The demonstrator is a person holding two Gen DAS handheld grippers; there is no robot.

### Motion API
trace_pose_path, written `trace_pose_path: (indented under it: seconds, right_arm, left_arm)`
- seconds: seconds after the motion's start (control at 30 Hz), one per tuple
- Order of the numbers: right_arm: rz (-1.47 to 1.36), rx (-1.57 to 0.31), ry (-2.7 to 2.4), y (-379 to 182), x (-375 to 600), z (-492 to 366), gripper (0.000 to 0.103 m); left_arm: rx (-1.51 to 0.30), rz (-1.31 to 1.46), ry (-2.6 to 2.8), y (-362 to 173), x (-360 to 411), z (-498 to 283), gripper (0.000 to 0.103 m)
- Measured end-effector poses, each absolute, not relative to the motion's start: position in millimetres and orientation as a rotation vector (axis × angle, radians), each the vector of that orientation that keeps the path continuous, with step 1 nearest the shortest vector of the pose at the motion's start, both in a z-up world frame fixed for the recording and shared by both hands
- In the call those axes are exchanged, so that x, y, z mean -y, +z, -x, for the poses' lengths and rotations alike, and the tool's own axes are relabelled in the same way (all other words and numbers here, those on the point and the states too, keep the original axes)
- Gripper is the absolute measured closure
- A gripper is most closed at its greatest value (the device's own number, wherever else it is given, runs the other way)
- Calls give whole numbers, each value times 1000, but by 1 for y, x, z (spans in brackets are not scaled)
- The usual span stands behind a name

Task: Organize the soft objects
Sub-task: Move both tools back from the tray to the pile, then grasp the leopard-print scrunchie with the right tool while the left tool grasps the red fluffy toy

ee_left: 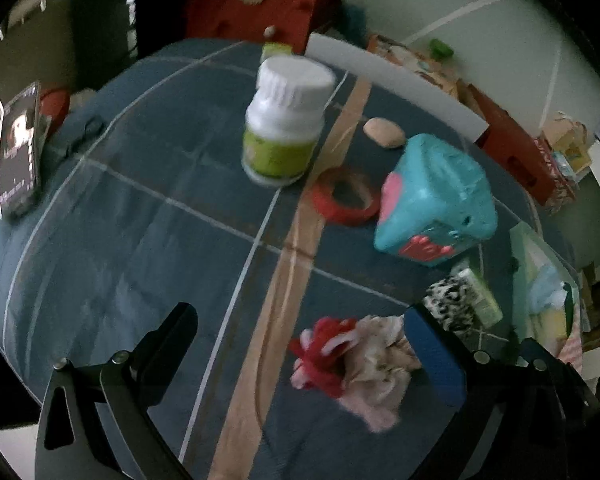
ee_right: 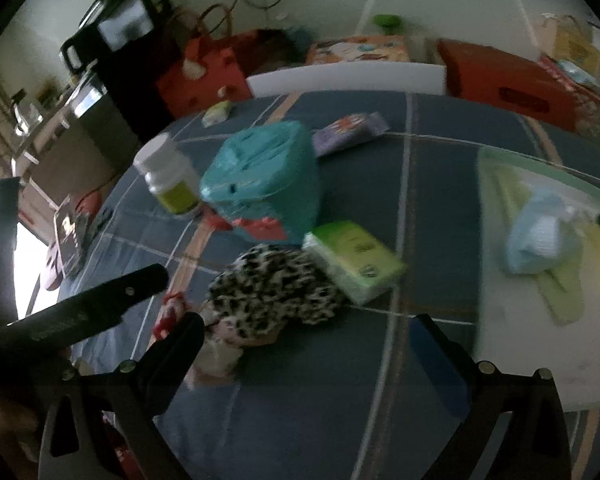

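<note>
- Surface is a bed w/ a blue checked cover (ee_left: 140, 220), so no tabletop here.
- My left claw (ee_left: 300, 356) is spread wide and holds nothing. The pink-red cloth bundle (ee_left: 352, 364) lies betw. its fingers, much closer to the blue-padded finger (ee_left: 436, 360) on the right of the view; it seems to touch that pad, but the blur makes this not sure.
- The bundle's long axis runs approx. across the opening, from the red frill toward the pad, so in my judgement the closing should catch it well.
- My right claw (ee_right: 304, 356) is also spread, also empty. The leopard-print soft thing (ee_right: 276, 292) lies just ahead of it, toward its black finger (ee_right: 180, 344).
- Left claw is nearer to the bundle; right claw is nearer to the leopard piece and to the clear tray (ee_right: 500, 360), which is at the right side and has already pale blue and yellow-green cloth inside.
- Hard things stand farther away: white pill bottle (ee_left: 284, 120), teal toy box (ee_left: 436, 196), red tape roll (ee_left: 346, 200), green tissue pack (ee_right: 354, 260). I judge these are not for the tray, maybe except the tissue.
- Next, I think: close left claw on the bundle, carry it to the right.
</note>
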State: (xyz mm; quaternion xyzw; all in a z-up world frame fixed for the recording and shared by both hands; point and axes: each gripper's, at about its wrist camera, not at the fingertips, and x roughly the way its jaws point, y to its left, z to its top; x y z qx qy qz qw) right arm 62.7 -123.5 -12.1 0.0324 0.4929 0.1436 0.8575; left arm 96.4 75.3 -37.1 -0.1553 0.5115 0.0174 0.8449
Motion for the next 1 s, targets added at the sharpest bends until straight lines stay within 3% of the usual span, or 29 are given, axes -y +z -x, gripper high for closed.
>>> trace_pose_path:
  seconds: [0.53,1.0]
  right_arm:
    - [17,-1044,333,-31,93,-72,1]
    - [-2,-1030,309,-32,100,-82,23]
  left_arm:
    - [-1142,403,12,-57,-82,-97,0]
    - [-1184,433,-10,-63,-81,-104,0]
